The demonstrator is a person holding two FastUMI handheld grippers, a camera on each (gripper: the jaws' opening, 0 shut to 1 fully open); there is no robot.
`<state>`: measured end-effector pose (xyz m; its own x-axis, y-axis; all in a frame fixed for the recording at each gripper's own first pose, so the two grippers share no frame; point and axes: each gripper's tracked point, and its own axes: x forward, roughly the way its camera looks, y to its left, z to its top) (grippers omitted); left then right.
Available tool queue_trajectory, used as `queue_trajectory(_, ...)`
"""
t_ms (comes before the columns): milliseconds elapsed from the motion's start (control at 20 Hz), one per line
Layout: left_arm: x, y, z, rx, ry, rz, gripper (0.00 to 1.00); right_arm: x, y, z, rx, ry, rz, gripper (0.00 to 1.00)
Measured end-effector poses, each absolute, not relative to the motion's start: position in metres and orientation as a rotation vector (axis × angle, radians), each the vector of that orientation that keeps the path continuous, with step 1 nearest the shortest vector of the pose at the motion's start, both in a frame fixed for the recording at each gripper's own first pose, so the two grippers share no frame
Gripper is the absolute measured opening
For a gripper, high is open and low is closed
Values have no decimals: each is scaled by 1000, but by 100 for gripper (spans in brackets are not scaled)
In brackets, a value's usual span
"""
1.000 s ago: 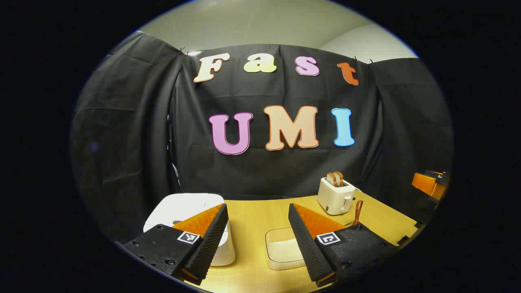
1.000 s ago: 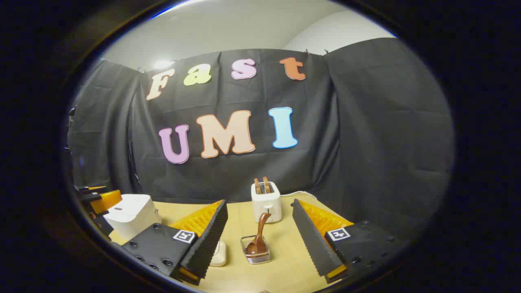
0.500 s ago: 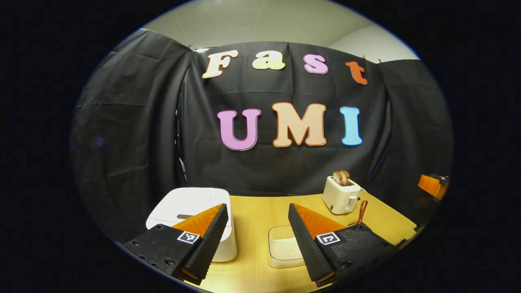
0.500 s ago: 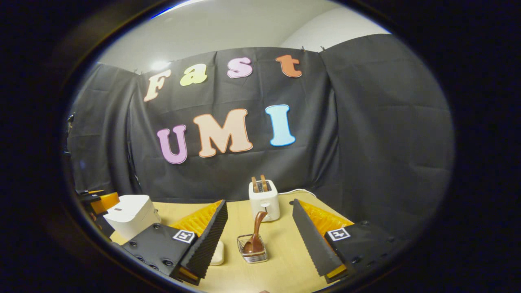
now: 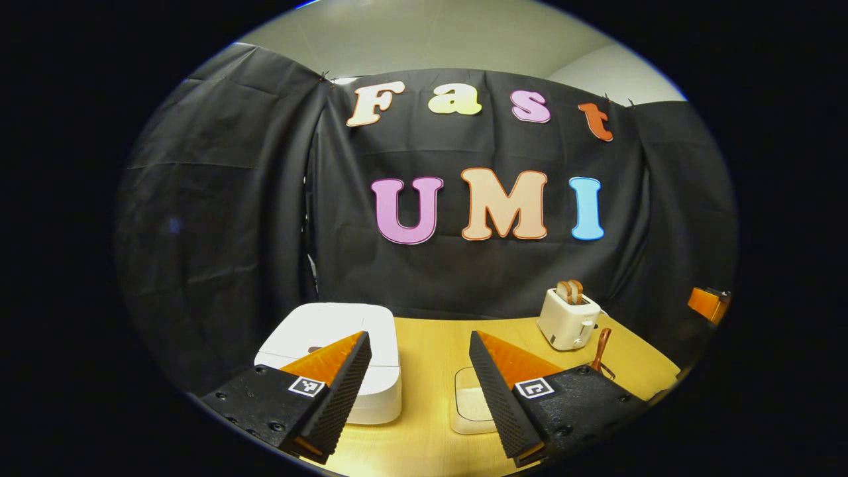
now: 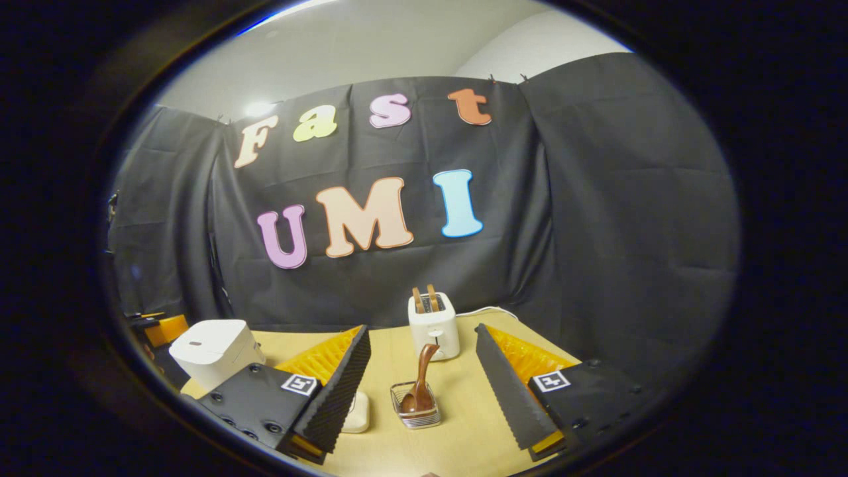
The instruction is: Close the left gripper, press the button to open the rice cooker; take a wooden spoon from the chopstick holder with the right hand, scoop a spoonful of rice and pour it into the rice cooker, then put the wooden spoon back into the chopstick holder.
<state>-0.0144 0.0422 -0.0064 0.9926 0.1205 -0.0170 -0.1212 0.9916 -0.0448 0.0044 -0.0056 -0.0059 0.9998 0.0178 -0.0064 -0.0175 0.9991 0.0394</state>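
We have both tongs, left [image 5: 417,391] and right [image 6: 421,391], gaping wide, rice cooker [image 5: 338,344] lidded, wooden spoon [image 6: 419,384] untouched: everything remains

The rice cooker [image 5: 331,338] has a smooth, white, plastic-looking shell with a soft sheen. The worktop [image 6: 464,424] looks like pale wood laminate, smooth and lightly glossy. The wooden spoon [image 6: 419,387] is dark, polished wood, standing in a shiny wire-metal chopstick holder [image 6: 415,414]. The toaster [image 6: 434,324] looks like smooth cream plastic. The booth wall [image 6: 596,199] is matt, creased black cloth.
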Motion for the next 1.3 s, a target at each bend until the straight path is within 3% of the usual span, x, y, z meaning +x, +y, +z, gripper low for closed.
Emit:
queue_trajectory(250,-19,72,-9,-56,14,172,88,8,1,-7,39,9,20,99)
queue_trajectory(450,-17,95,-12,-64,22,195,82,8,8,-9,31,14,27,99)
queue_trajectory(550,-18,106,-15,-64,30,208,61,8,10,-10,20,20,26,99)
queue_trajectory(700,-15,120,-21,-61,49,225,14,8,11,-9,10,21,21,99)
queue_trajectory(750,-13,123,-23,-60,53,225,17,8,12,-11,8,21,17,99)
queue_trajectory(850,-7,131,-27,-50,62,223,7,6,10,-12,6,24,8,100)
queue_trajectory(1300,42,171,-61,-100,133,226,0,-2,2,-12,-16,28,-49,100)
